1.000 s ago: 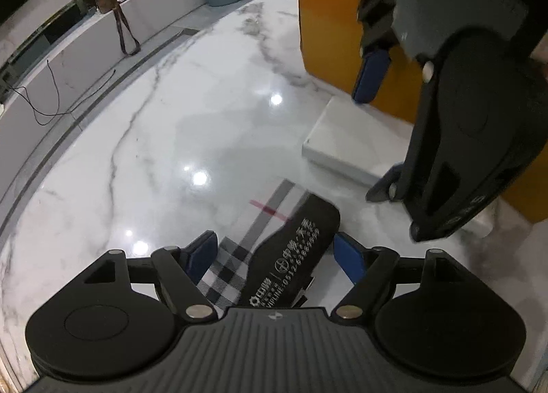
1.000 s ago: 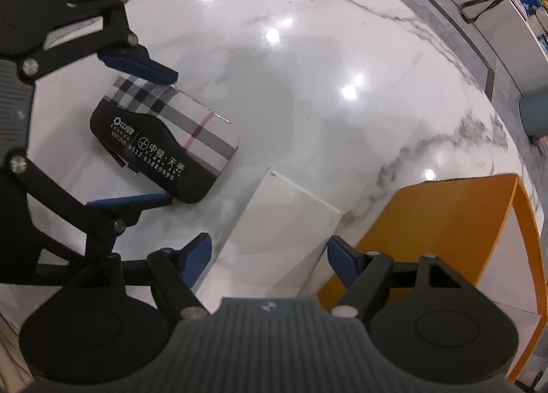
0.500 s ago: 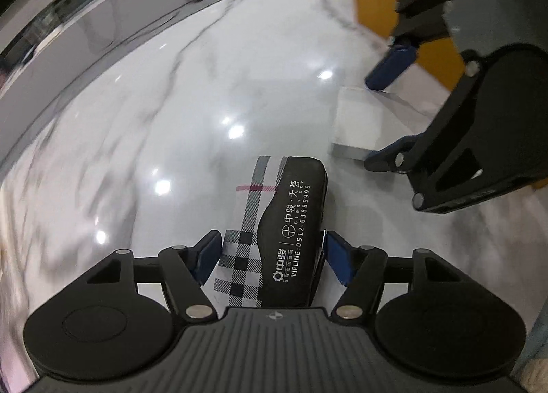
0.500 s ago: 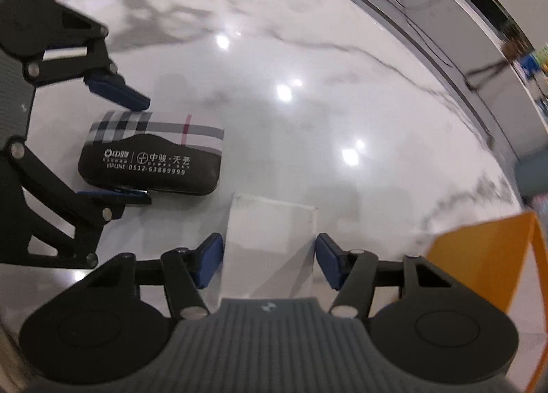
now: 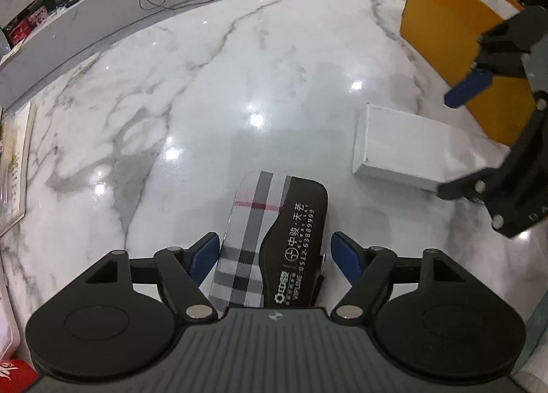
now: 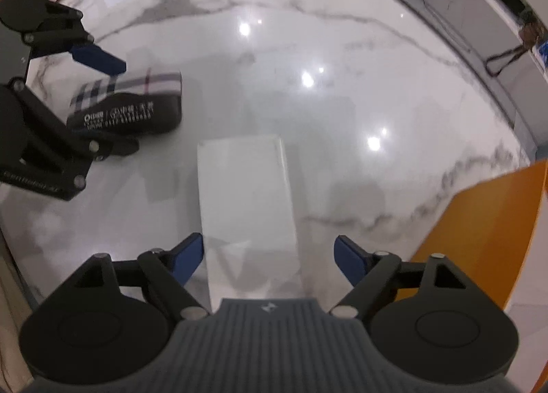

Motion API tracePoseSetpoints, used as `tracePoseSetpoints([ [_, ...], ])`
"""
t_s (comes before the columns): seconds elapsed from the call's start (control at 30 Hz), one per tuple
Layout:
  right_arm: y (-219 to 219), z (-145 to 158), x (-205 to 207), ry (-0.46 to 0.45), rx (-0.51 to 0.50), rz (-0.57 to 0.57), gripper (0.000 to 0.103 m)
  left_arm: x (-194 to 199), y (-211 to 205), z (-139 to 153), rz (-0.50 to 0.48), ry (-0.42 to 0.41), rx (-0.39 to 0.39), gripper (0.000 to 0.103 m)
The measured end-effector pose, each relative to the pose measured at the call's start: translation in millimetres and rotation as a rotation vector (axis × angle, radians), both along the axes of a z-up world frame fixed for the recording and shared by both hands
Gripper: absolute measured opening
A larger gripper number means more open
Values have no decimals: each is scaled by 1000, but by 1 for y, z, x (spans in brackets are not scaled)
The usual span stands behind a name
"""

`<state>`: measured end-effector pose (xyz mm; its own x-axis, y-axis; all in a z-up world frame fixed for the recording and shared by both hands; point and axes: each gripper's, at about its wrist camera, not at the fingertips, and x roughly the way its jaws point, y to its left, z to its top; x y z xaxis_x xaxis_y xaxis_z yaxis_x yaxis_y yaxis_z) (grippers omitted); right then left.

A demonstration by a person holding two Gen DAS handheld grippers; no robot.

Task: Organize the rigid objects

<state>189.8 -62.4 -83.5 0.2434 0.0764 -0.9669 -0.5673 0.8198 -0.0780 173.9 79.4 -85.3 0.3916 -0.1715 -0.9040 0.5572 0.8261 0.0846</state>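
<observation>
Table (image 5: 212, 91): white marble with grey veins, glossy, under both tools.
Orange bin (image 5: 441, 33): ahead and to the right of the left gripper; in the right wrist view (image 6: 493, 221) it stands just right of the right gripper.
White box (image 6: 245, 208): lies flat on the table, its near end between the right gripper's spread fingers; a gap shows on each side. In the left wrist view (image 5: 407, 149) it lies ahead and to the right, beside the orange bin.
Plaid case (image 5: 274, 238): black and checked, with white print, flat on the table between the left gripper's fingers; in the right wrist view (image 6: 133, 105) it lies ahead and to the left.
Left gripper (image 5: 274, 252): open, blue fingers on either side of the plaid case, near it; contact cannot be told.
Right gripper (image 6: 269, 256): open, around the white box.
</observation>
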Motion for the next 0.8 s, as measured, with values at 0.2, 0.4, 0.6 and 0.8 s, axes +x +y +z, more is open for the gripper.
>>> tracePoseSetpoints([
  [0.2,-7,-9,4,59,45,-51,73,5,5,-5,13,24,-21,83],
  [0.4,-5,-11,2,70,87,-88,64,4,4,-4,27,32,-31,79],
  [0.6,-4,-10,-5,41,95,-114,63,-1,1,-2,54,16,-22,78],
  [0.8,-2,-4,-12,-2,107,-132,63,-9,-1,2,49,-2,-14,77],
])
